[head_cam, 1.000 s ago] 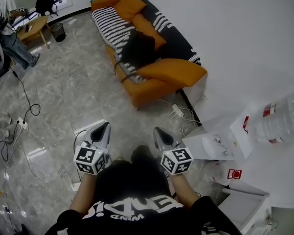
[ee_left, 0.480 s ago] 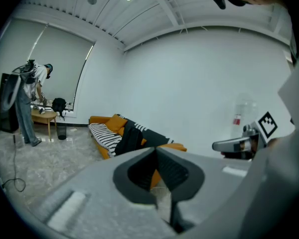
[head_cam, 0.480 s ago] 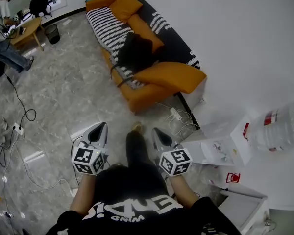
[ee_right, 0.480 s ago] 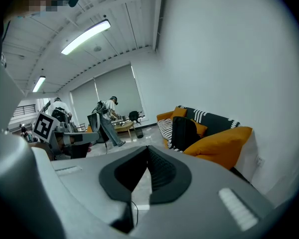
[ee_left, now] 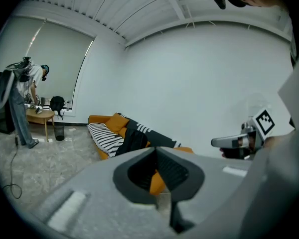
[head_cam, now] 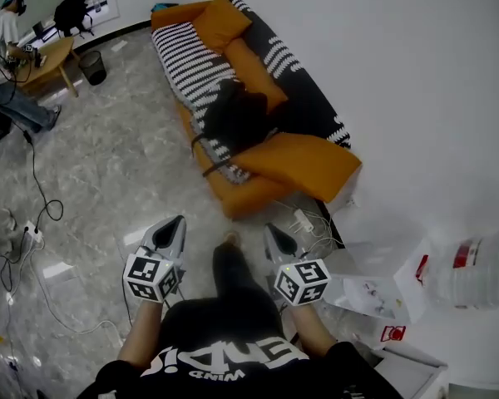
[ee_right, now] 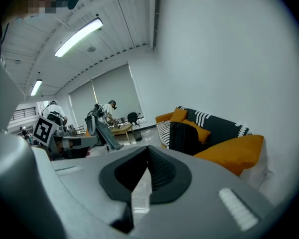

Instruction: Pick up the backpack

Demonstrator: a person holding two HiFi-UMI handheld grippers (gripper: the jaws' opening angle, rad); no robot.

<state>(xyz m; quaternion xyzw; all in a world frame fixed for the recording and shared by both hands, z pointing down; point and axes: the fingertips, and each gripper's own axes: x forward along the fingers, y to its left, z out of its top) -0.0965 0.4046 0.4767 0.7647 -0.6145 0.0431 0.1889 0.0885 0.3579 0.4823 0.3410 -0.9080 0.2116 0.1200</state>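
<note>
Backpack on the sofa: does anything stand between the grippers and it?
Nothing visible does. The black backpack lies on the sofa seat; only bare floor separates it from the left gripper and right gripper. A power strip lies off to the side.

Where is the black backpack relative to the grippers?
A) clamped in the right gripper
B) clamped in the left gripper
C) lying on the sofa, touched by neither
C: the backpack lies on the sofa seat, while the left gripper and right gripper, both shut and empty, are well short of it.
</note>
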